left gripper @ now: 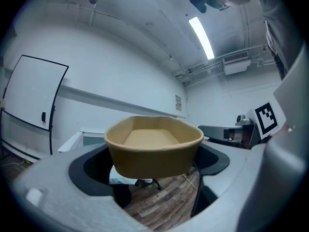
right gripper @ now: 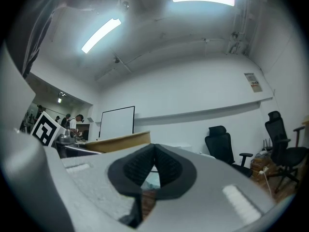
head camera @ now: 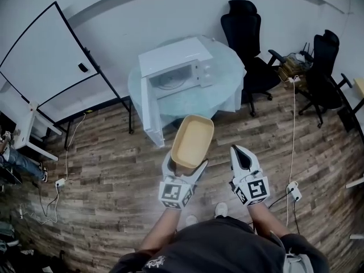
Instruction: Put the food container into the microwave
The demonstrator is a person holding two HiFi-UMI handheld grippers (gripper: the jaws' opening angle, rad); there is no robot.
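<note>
In front of you, above the wood floor (head camera: pixel 96 169) and well short of the glass table (head camera: pixel 230 98), your left gripper (head camera: pixel 185 165) is holding the food container (head camera: pixel 192 141) in the air; the jaws are clamping its near short end, one on each side wall, and the rest is sticking out forward unsupported. Your right gripper (head camera: pixel 241 154) is hanging just beside it with the jaws pressed together on nothing (its own view is showing only the closed pads).

The container is looking empty, tan and thin-walled, so judging it light and a bit flexible; the rim is probably giving under a hard squeeze, and the smooth sides could be slipping if you tilt it. The end grip is working, but it is leaving the far end free to droop; a hold lower on the walls near the base should be steadier.

Its open side is facing up, roughly level; its long axis is running away from you, pointing toward the microwave (head camera: pixel 176 73) on the table, whose door (head camera: pixel 151 115) is standing open at the left.
</note>
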